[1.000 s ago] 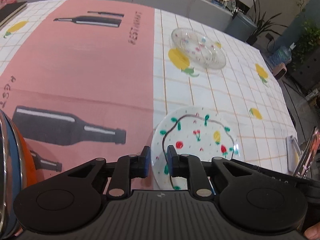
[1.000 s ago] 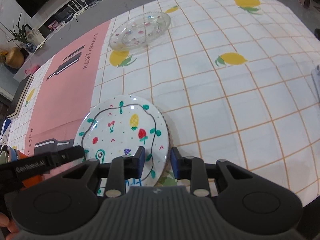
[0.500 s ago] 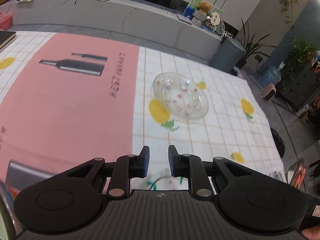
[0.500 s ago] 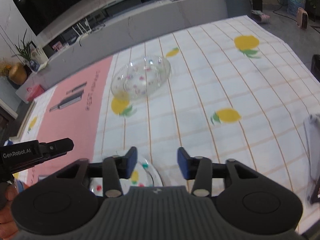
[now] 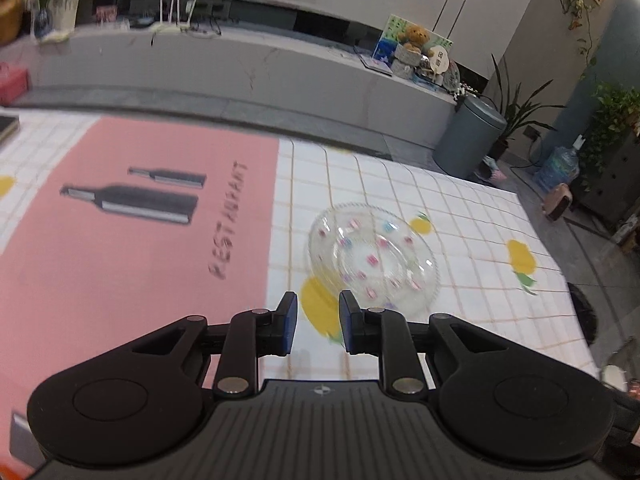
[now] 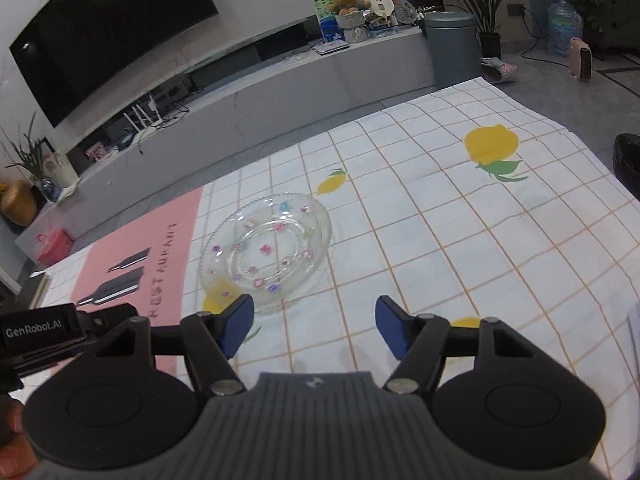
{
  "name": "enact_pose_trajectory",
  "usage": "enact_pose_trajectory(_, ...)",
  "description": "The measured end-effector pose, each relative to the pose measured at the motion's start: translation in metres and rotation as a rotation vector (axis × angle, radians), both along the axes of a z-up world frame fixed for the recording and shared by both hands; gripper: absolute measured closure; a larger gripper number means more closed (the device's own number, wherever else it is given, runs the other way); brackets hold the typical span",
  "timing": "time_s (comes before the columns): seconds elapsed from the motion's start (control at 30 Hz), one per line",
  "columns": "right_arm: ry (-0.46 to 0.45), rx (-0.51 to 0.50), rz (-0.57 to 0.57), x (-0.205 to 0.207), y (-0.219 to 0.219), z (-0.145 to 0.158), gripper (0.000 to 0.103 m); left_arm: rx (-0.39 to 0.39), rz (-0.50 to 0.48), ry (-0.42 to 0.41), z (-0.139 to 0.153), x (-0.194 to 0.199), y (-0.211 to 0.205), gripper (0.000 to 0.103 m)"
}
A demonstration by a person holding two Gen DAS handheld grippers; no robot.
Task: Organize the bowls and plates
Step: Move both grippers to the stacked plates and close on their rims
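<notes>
A clear glass plate with small coloured flower prints (image 5: 372,258) lies on the checked tablecloth beside the pink mat; it also shows in the right wrist view (image 6: 266,254). My left gripper (image 5: 314,322) hovers just short of the plate's near edge, jaws narrowly apart and empty. My right gripper (image 6: 314,326) is wide open and empty, just in front of the plate and to its right. The left gripper's body (image 6: 44,332) shows at the left edge of the right wrist view. The painted white plate is out of view.
A pink mat with bottle prints (image 5: 132,236) covers the table's left part. The tablecloth's far edge (image 6: 400,108) and right edge drop to the floor. A grey bin (image 5: 468,136) and a low TV bench (image 6: 256,80) stand beyond the table.
Both grippers have lifted and tilted forward, away from the painted white plate, which has left view. The right gripper's jaws have opened wide. The glass plate is now nearer.
</notes>
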State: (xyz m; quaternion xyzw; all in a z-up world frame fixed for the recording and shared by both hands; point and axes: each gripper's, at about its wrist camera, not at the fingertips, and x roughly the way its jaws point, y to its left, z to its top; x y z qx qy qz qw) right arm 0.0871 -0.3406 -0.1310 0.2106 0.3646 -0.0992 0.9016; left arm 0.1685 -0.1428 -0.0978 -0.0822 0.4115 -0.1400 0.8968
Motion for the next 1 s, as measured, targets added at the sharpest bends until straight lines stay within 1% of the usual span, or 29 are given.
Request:
enact_pose_trajectory(0.1, -0.004, 0.008, 0.012, 0.011, -0.004, -0.005, 0.037, 0.015, 0.007, -0.023, -0.003, 0.011, -0.003, 0.078)
enact_pose_trajectory(0.13, 0.0, -0.008, 0.015, 0.016, -0.003, -0.007, 0.038, 0.009, 0.006, -0.027, -0.005, 0.015, -0.003, 0.078)
enact_pose_trajectory(0.17, 0.001, -0.026, 0.017, 0.019, -0.003, -0.008, 0.043, 0.004, 0.006, -0.027, -0.006, 0.02, -0.003, 0.078)
enact_pose_trajectory(0.27, 0.008, -0.038, 0.02, 0.032, -0.006, -0.013, 0.044, -0.023, 0.014, -0.007, -0.013, 0.031, -0.005, 0.078)
enact_pose_trajectory(0.33, 0.02, -0.023, 0.015, 0.04, -0.01, -0.018, 0.045, -0.042, 0.018, 0.006, -0.02, 0.039, -0.005, 0.078)
enact_pose_trajectory(0.5, 0.028, 0.006, 0.02, 0.056, -0.021, -0.031, 0.051, -0.066, 0.021, 0.053, -0.037, 0.056, -0.003, 0.078)
enact_pose_trajectory(0.57, 0.032, 0.052, 0.011, 0.061, -0.028, -0.039, 0.059, -0.079, 0.028, 0.065, -0.043, 0.061, -0.002, 0.078)
enact_pose_trajectory(0.63, 0.042, 0.082, 0.002, 0.066, -0.033, -0.045, 0.062, -0.092, 0.029, 0.074, -0.048, 0.066, -0.001, 0.078)
enact_pose_trajectory(0.87, 0.042, 0.115, 0.011, 0.077, -0.036, -0.055, 0.07, -0.116, 0.029, 0.1, -0.061, 0.077, -0.008, 0.078)
enact_pose_trajectory(0.97, 0.041, 0.126, 0.015, 0.083, -0.038, -0.057, 0.078, -0.125, 0.016, 0.12, -0.065, 0.082, -0.013, 0.078)
enact_pose_trajectory(1.0, 0.04, 0.133, 0.015, 0.084, -0.039, -0.057, 0.079, -0.13, 0.014, 0.128, -0.066, 0.084, -0.015, 0.078)
